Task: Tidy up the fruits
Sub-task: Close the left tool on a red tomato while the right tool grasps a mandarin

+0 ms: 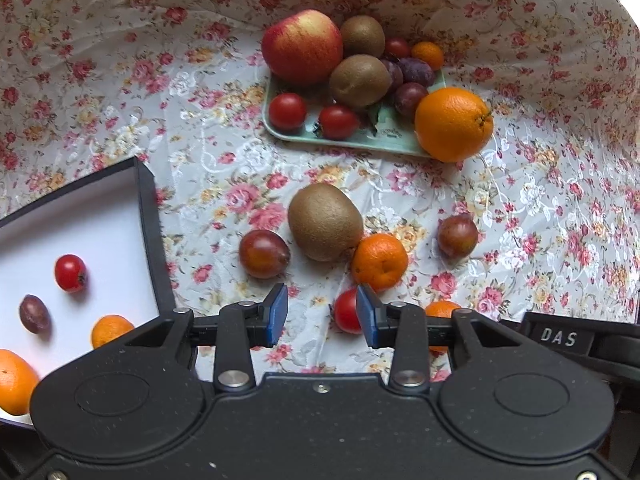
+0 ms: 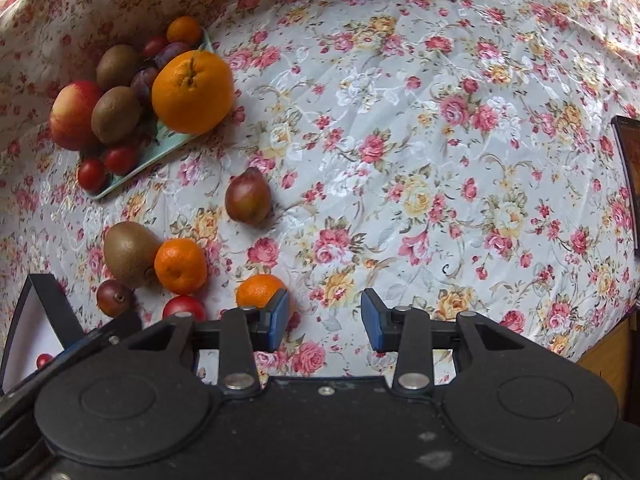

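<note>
On the floral cloth lie a kiwi point(image 1: 325, 222), a mandarin point(image 1: 379, 262), two plums point(image 1: 264, 253) point(image 1: 457, 235) and a red tomato point(image 1: 347, 311). My left gripper point(image 1: 322, 316) is open above the cloth, and the tomato lies just behind its right finger. A green tray point(image 1: 394, 136) farther back holds an apple point(image 1: 303, 47), kiwis, plums, tomatoes and a big orange point(image 1: 453, 123). The white box point(image 1: 100, 216) at left holds a tomato, a plum and oranges. My right gripper point(image 2: 325, 320) is open with nothing in it; a mandarin point(image 2: 259, 290) sits just behind its left finger.
In the right wrist view, wide bare floral cloth point(image 2: 440, 160) spreads to the right. A dark framed object point(image 2: 628, 176) stands at the far right edge, and a wooden surface point(image 2: 604, 356) shows beyond the cloth's lower right edge. The left gripper's body point(image 2: 100, 332) shows at lower left.
</note>
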{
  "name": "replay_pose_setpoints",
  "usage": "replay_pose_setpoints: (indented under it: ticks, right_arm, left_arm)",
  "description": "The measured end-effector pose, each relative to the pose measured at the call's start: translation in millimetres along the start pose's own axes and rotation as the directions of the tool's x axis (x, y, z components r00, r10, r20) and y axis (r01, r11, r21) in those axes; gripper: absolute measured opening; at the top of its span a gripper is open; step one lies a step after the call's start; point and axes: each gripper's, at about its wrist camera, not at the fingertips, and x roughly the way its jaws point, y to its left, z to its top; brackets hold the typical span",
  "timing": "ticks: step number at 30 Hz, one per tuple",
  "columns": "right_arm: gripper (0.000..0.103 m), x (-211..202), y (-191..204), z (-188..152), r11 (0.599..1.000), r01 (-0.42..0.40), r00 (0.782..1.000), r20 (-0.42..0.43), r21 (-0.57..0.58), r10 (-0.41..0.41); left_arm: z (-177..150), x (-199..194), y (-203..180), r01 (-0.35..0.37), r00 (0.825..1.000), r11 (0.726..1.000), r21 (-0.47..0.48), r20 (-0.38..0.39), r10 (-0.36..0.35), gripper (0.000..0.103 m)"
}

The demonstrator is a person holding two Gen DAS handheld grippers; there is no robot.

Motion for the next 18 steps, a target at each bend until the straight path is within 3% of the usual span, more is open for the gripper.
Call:
replay_pose_setpoints:
  ticks: [8, 18]
  right_arm:
    - [0.041, 2.6, 1.3, 9.2, 1.0, -0.014, 1.0, 0.019, 0.001, 0.014]
    - [0.041, 8.6, 3.4, 18.0, 1.0, -0.016, 1.0, -0.001, 0.009, 0.016]
  left_arm:
    - [-2.9, 21.3, -15.8, 0.04, 0.996, 0.998, 0.041, -0.076, -0.037, 0.047]
    - [1.5, 41.4, -21.3, 0.027, 0.993, 0.999, 0.036, -0.118, -0.023, 0.047]
